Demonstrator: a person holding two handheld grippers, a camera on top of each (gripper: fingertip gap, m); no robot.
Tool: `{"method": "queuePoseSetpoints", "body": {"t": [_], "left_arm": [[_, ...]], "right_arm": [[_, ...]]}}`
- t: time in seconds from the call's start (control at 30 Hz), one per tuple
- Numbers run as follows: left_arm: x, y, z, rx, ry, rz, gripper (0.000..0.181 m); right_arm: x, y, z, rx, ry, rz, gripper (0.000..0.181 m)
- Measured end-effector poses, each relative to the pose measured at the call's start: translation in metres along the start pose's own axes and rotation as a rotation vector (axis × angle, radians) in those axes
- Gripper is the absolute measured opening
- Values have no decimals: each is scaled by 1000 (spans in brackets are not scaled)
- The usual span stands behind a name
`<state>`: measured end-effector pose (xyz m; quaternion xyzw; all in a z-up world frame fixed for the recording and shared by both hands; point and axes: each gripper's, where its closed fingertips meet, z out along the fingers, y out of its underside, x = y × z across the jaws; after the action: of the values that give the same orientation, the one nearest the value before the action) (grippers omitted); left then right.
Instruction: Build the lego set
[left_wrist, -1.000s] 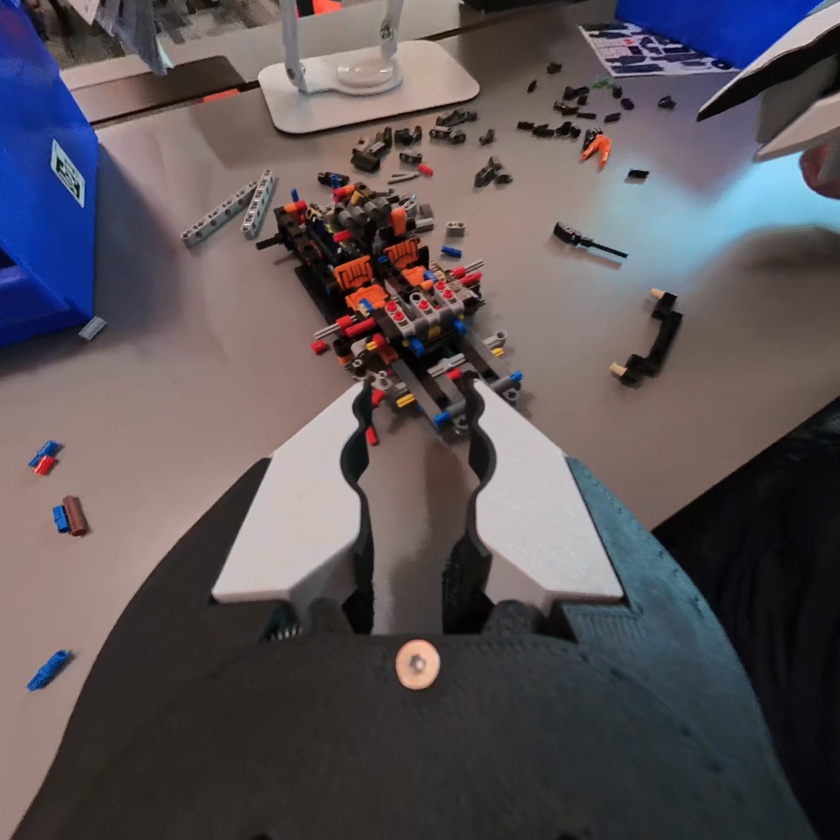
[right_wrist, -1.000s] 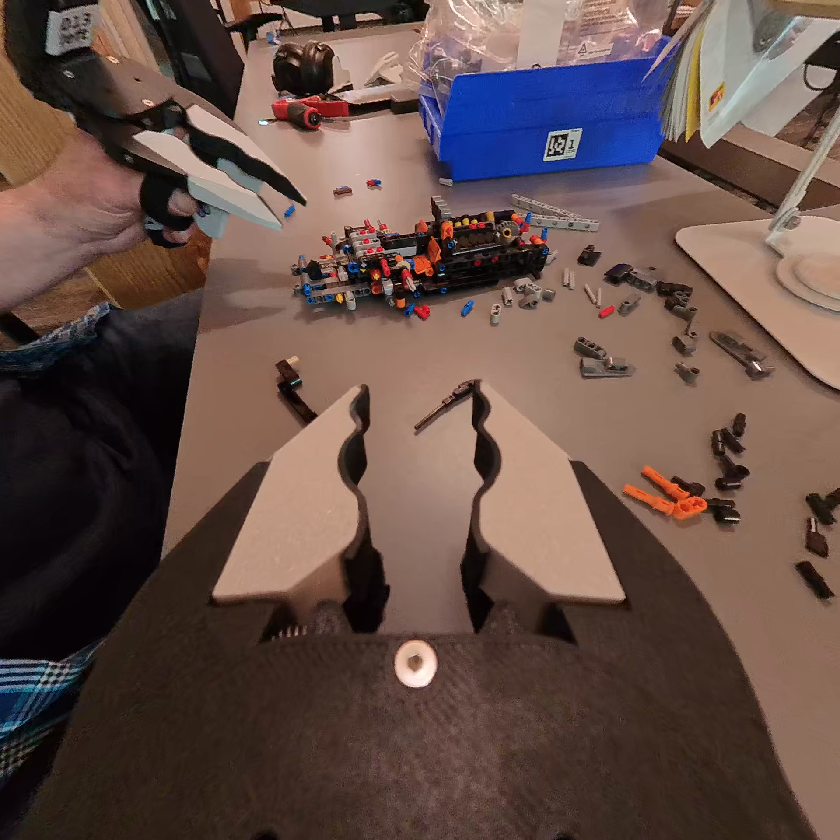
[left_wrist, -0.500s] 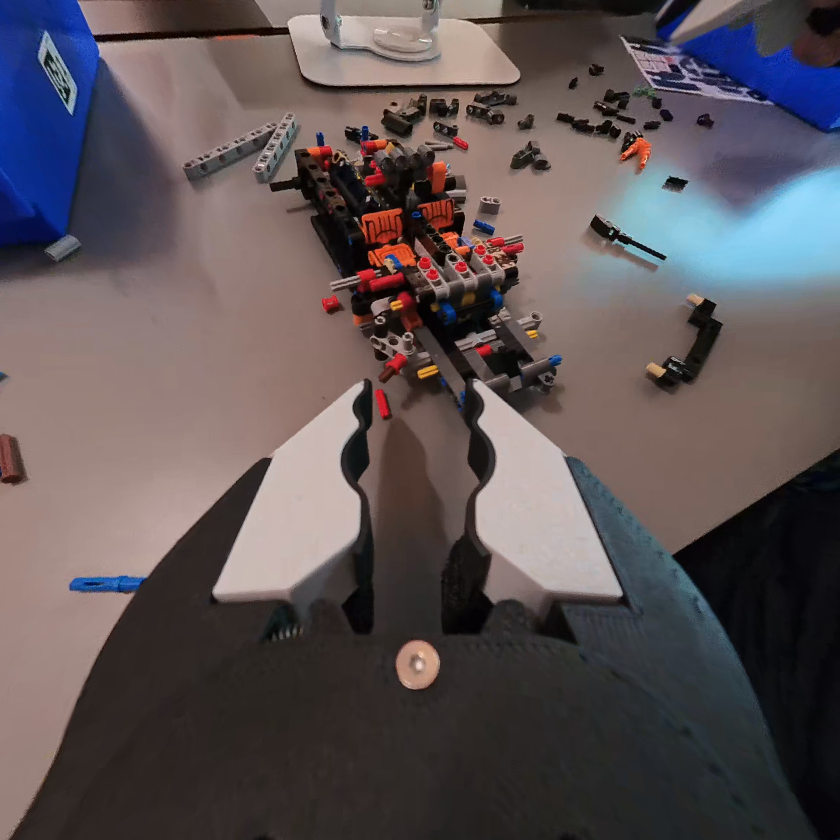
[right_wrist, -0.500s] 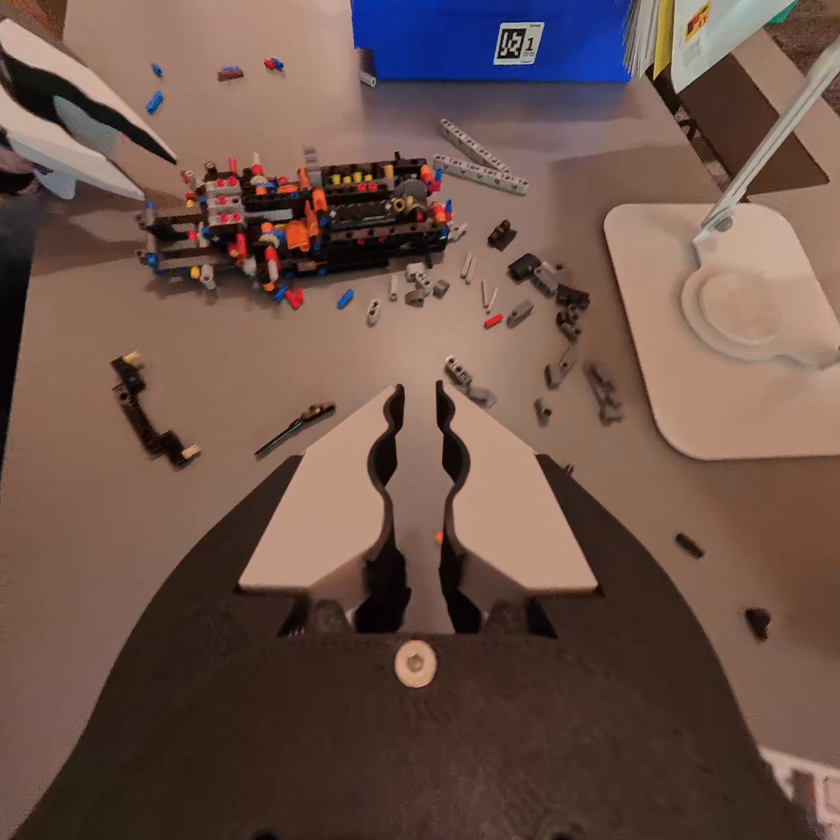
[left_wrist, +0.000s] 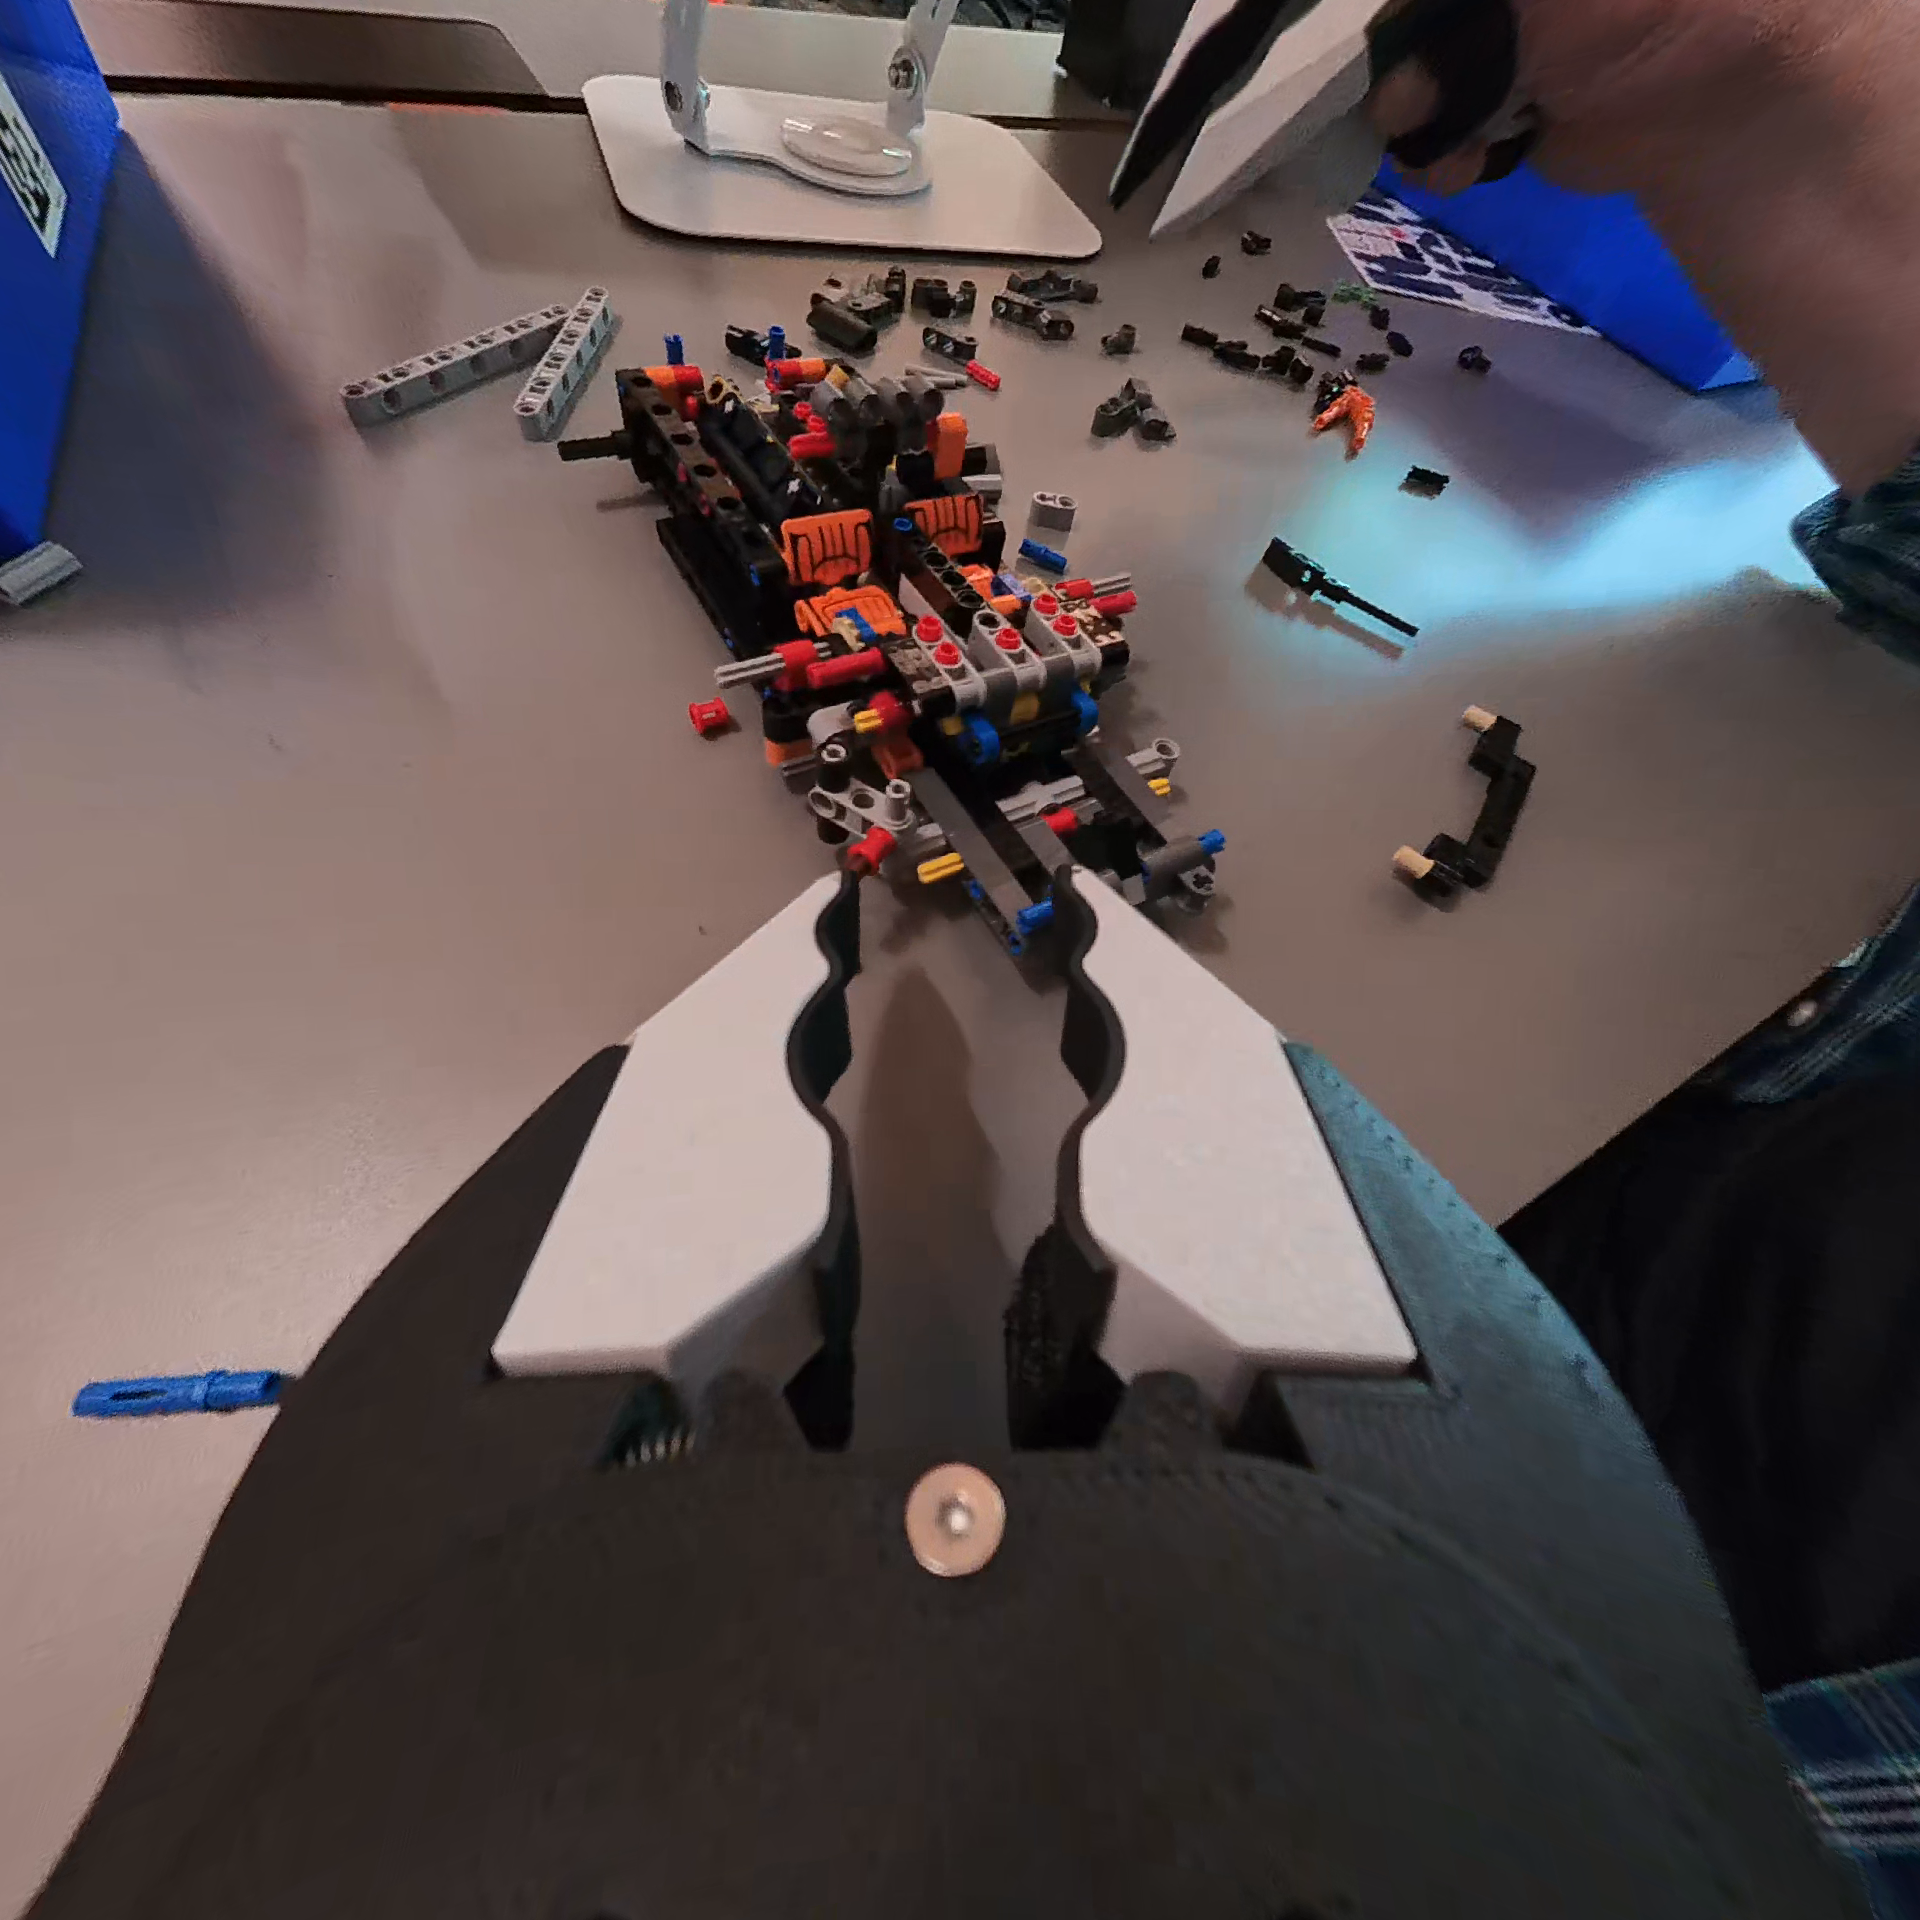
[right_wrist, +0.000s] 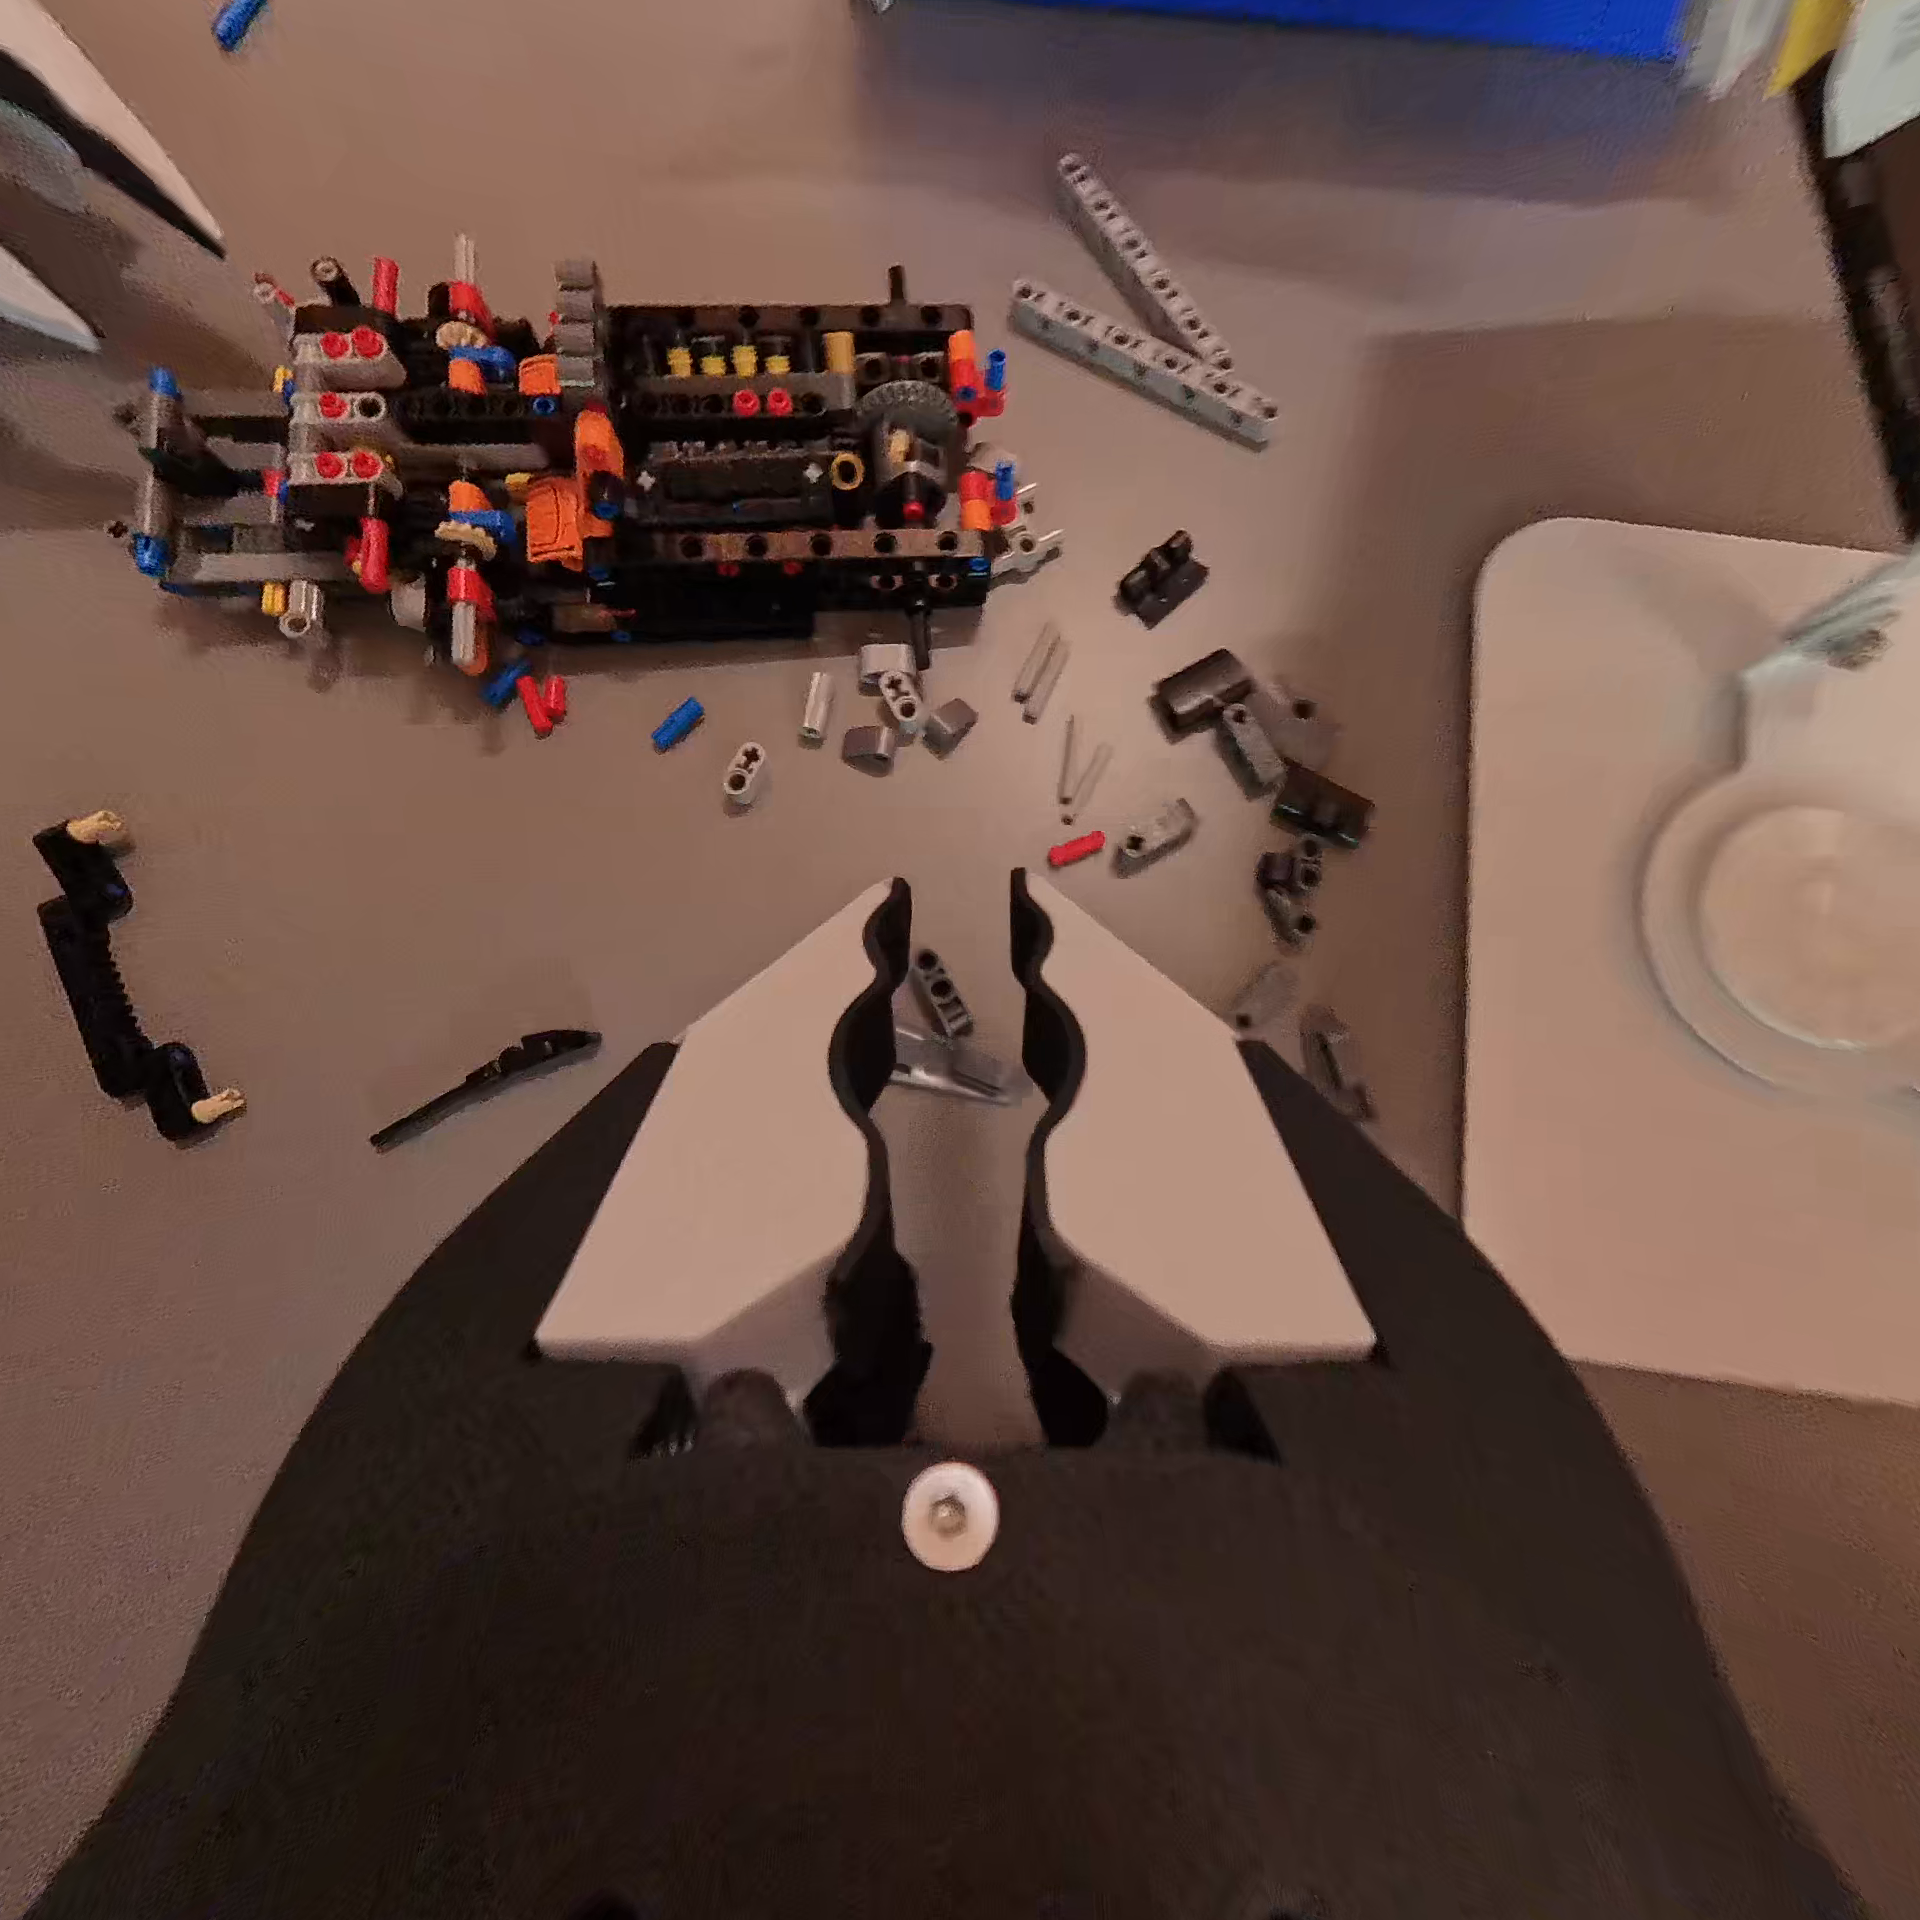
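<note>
The part-built lego chassis (left_wrist: 883, 623), black with orange, red and grey parts, lies in the middle of the table; it also shows in the right wrist view (right_wrist: 623, 468). My left gripper (left_wrist: 956, 894) is open and empty, its tips at the chassis's near end. My right gripper (right_wrist: 958, 883) is narrowly open and empty, tilted down over small grey loose pieces (right_wrist: 940, 992) seen between its fingers. It also shows, held by a hand, high in the left wrist view (left_wrist: 1226, 114). The left gripper's tips (right_wrist: 62, 208) show beside the chassis's left end.
Two long grey beams (right_wrist: 1143, 301), a black lever piece (right_wrist: 483, 1081), a black bracket with tan pins (right_wrist: 114, 977), a red pin (right_wrist: 1075, 849) and scattered black connectors (left_wrist: 1278, 332) lie around. A white lamp base (right_wrist: 1662, 935) is right. Blue bin (left_wrist: 42, 260) left; table edge (left_wrist: 1558, 1174) near right. Spacing between my two grippers at the tips: around 25 cm.
My right gripper has swung across the table, tilted down over the loose grey pieces and narrowed its jaws. My left gripper has stayed open by the chassis's near end, shifting slightly.
</note>
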<state>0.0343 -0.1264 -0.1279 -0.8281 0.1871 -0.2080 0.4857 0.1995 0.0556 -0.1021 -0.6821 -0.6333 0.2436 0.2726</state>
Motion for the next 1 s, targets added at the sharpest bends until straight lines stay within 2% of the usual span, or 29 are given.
{"method": "queuePoseSetpoints", "body": {"t": [0.13,0.27,0.43,0.6,0.7,0.8,1.0], "left_arm": [[0,0,0,0,14,-15,37],[0,0,1,-5,17,-24,38],[5,-2,5,-18,26,-43,47],[10,-12,18,-89,-7,-19,72],[10,-4,24,-167,-68,-10,88],[15,3,22,-196,-142,30,89],[24,22,28,-274,-184,55,71]], "right_arm": [[-15,0,30,-37,-84,-28,20],[-17,-3,56,-70,-94,-77,18],[-28,-17,66,-49,-155,-93,14],[-40,-20,77,-78,-212,-72,10],[-50,-25,83,-70,-246,-75,11],[-51,-30,83,-51,-244,-77,12],[-52,-32,85,-11,-270,-56,14]]}}
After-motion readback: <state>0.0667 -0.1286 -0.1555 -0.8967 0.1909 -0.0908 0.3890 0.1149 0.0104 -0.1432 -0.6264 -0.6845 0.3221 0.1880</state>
